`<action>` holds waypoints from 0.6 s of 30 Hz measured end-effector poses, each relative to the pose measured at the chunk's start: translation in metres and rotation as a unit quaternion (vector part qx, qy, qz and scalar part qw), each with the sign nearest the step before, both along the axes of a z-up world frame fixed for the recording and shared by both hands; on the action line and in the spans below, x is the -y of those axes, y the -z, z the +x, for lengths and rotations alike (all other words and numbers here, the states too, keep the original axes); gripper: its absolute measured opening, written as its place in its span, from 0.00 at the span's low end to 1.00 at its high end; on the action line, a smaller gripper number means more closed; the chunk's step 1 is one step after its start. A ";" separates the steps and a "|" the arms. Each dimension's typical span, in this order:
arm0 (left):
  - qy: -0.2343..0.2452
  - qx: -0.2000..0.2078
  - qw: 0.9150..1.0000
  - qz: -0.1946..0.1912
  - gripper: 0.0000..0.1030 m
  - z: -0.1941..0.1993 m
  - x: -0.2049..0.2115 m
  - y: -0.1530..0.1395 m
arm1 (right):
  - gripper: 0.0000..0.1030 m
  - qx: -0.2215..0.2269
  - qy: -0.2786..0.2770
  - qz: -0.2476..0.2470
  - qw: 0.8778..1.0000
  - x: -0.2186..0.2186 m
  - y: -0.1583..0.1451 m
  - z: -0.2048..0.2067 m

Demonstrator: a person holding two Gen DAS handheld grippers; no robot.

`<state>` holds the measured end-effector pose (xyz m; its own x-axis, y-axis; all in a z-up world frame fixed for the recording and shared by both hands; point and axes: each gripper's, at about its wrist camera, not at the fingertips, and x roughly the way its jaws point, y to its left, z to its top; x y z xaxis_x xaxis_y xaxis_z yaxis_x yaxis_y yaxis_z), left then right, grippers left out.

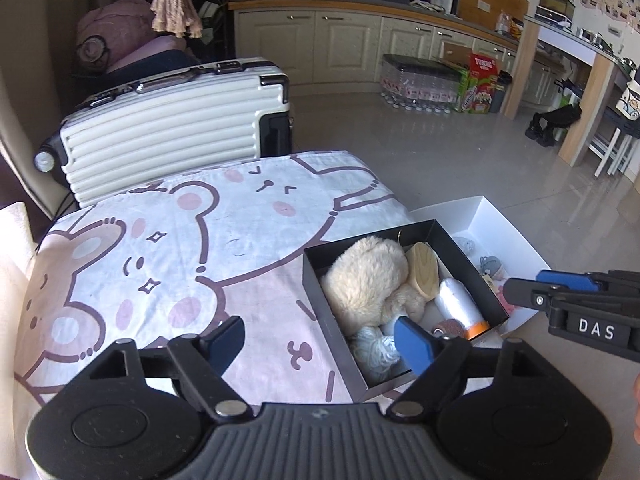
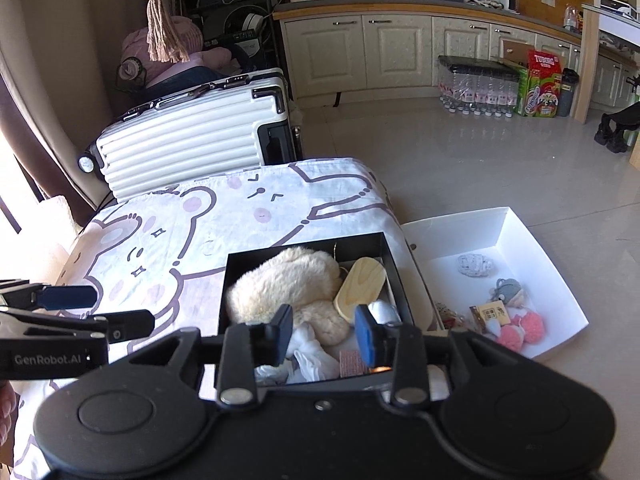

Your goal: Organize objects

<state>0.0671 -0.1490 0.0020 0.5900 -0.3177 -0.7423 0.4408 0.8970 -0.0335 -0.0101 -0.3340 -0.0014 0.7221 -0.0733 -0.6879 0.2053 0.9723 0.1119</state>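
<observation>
A black box (image 1: 316, 300) (image 2: 232, 280) sits at the right edge of a bear-print cloth (image 1: 180, 240) (image 2: 180, 224). It holds a cream plush toy (image 1: 368, 276) (image 2: 288, 280), a wooden oval piece (image 1: 426, 272) (image 2: 360, 284), a white roll with an orange end (image 1: 460, 304) and pale yarn (image 1: 376, 348). A white tray (image 1: 500, 224) (image 2: 520, 240) on the floor beside it holds small plush charms (image 2: 512, 320). My left gripper (image 1: 320, 340) (image 2: 92, 308) is open and empty over the cloth by the box. My right gripper (image 2: 324, 332) (image 1: 540, 288) is open and empty over the box's near side.
A white ribbed suitcase (image 1: 168, 128) (image 2: 192, 132) lies behind the cloth-covered surface. Cream cabinets (image 1: 340, 40) line the far wall. Packs of water bottles (image 1: 420, 80) and a red and green carton (image 1: 480, 84) stand on the tiled floor.
</observation>
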 end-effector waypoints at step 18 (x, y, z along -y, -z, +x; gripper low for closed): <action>-0.055 0.015 0.998 0.016 1.00 -0.027 -0.017 -0.003 | 0.85 -0.003 0.015 -0.053 0.998 -0.007 -0.010 -0.031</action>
